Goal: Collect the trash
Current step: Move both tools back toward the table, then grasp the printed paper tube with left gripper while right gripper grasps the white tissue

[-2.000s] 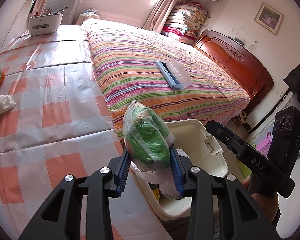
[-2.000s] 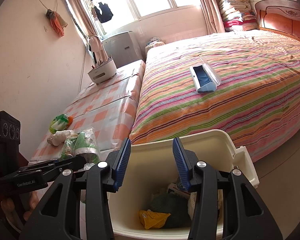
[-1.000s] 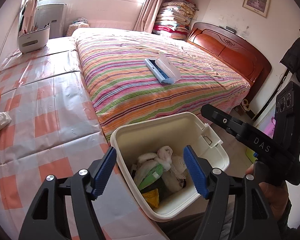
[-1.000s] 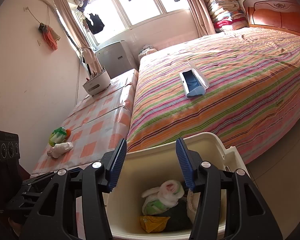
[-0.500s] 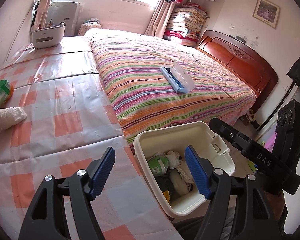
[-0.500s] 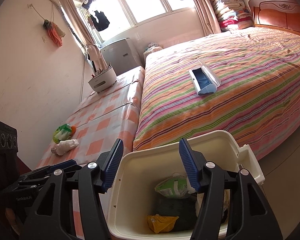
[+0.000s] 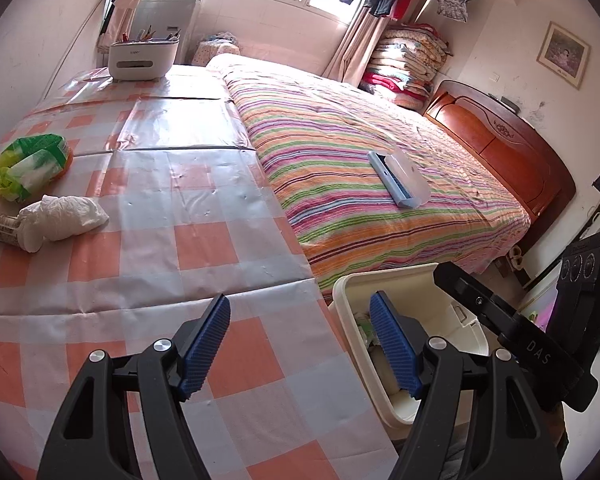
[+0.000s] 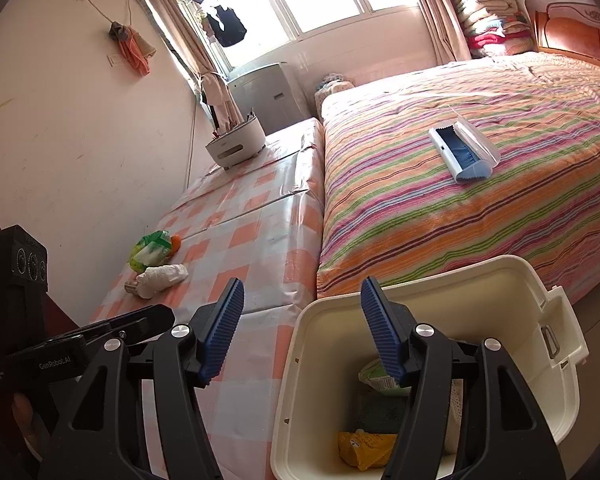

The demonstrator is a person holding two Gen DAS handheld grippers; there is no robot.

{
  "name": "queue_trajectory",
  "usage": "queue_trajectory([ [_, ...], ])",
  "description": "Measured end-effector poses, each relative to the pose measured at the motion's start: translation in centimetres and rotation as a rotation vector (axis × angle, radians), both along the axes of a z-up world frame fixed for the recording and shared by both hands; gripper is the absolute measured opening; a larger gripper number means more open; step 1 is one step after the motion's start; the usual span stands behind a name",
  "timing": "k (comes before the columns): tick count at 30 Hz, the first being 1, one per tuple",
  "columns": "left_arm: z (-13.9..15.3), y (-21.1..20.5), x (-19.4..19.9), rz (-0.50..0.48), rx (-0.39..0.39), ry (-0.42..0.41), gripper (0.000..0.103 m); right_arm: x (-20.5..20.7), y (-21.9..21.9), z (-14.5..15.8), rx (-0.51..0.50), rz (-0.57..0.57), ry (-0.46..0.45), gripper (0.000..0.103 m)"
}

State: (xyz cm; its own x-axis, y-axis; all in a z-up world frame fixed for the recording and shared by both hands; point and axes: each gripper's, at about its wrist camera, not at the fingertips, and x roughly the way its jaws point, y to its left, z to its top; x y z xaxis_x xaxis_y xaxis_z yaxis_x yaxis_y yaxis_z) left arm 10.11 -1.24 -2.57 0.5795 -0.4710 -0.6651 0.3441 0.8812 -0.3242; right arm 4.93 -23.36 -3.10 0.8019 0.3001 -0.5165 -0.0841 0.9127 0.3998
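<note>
My left gripper (image 7: 300, 340) is open and empty above the near edge of the checked table (image 7: 160, 208). The cream bin (image 8: 512, 292) stands by the table's corner and holds a yellow wrapper (image 8: 364, 448) and green-white trash; it also shows in the left wrist view (image 7: 384, 276). My right gripper (image 8: 302, 330) is open and empty above the bin's left rim. On the table's far left lie a green-white plastic bag (image 7: 30, 166), a crumpled white wad (image 7: 62, 220) and a small paper cup (image 7: 0, 230). They also show in the right wrist view, the bag (image 8: 152, 250) behind the wad (image 8: 162, 276).
A striped bed (image 7: 380, 168) runs along the table's right side, with a blue-white lint brush (image 7: 400, 180) on it. A white pen holder (image 7: 142, 58) stands at the table's far end. A wooden headboard (image 7: 512, 160) is at the right.
Two seconds ago my left gripper held a green bagged item over the bin; it opened and the item dropped in. The left gripper has since swung left over the table.
</note>
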Motion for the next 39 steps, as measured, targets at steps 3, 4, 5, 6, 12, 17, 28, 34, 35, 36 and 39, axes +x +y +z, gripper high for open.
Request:
queue_trajectory([
  [3, -0.1, 1.5, 0.4, 0.033, 0.008, 0.009, 0.070, 0.5, 1.1, -0.1, 0.004, 0.020, 0.008, 0.063],
  [4, -0.2, 2.0, 0.6, 0.046, 0.011, 0.012, 0.070, 0.7, 1.5, -0.1, 0.004, 0.028, 0.009, 0.063],
  [5, -0.3, 2.6, 0.7, 0.059, 0.012, 0.016, 0.070, 0.8, 1.9, -0.1, 0.003, 0.035, 0.009, 0.063],
  [6, -0.3, 3.2, 0.9, 0.072, 0.011, 0.021, 0.070, 1.0, 2.3, -0.1, 0.003, 0.042, 0.009, 0.063],
  [12, -0.4, 7.3, 1.9, 0.157, 0.003, 0.041, 0.070, 2.3, 4.7, -0.2, 0.004, 0.089, 0.021, 0.063],
  [17, -0.3, 11.4, 3.1, 0.245, -0.021, 0.065, 0.070, 3.8, 7.0, -0.4, 0.007, 0.140, 0.035, 0.064],
  [28, -1.1, 20.5, 6.5, 0.457, -0.088, 0.126, 0.070, 8.4, 13.5, -0.1, -0.048, 0.313, 0.025, 0.064],
  [34, -2.6, 24.5, 8.4, 0.556, -0.176, 0.210, 0.070, 11.7, 18.6, 0.0, -0.101, 0.456, 0.019, 0.065],
  [35, -2.7, 25.0, 8.7, 0.572, -0.186, 0.219, 0.070, 12.2, 19.5, 0.0, -0.110, 0.485, 0.017, 0.065],
  [36, -2.9, 25.3, 8.9, 0.585, -0.194, 0.227, 0.070, 12.7, 20.4, -0.1, -0.121, 0.514, 0.018, 0.065],
  [39, -3.3, 26.2, 9.6, 0.615, -0.214, 0.251, 0.070, 14.1, 22.8, -0.3, -0.164, 0.583, 0.011, 0.066],
])
